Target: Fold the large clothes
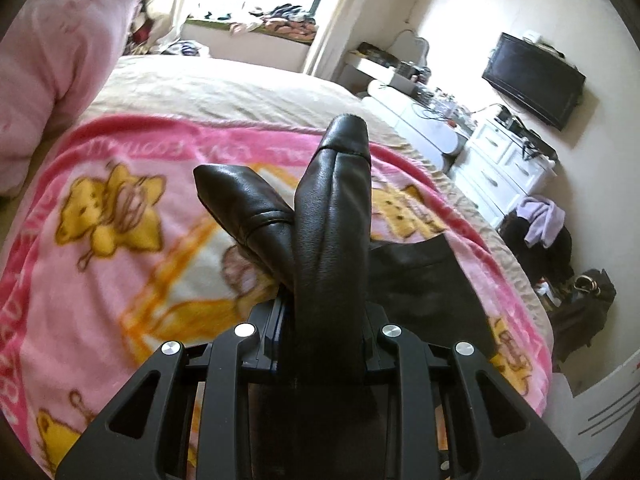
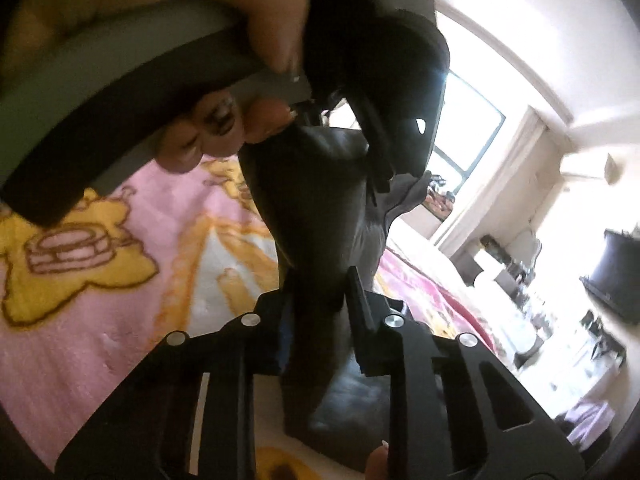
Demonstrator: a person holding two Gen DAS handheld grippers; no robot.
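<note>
- The left gripper [image 1: 320,312], at the bottom centre of its view, is clamped on a black leather garment [image 1: 332,208]; two folded parts of it stand up from the jaws toward the middle of the frame.
- The right gripper [image 2: 320,300] is closed on the same black leather garment [image 2: 316,208], which rises between its jaws at the centre of that view.
- At the upper left of the right view, a hand [image 2: 224,132] holds the handle of the other gripper, very near.
- The rest of the garment lies dark at the lower right of the left view, on the pink blanket [image 1: 120,240] that covers the bed [image 1: 224,88].
- I judge that the step is lifting the garment by two points, to spread or double it.
- The next move probably needs both hands to travel together and keep the cloth tight, then to lay it flat on the blanket.
</note>
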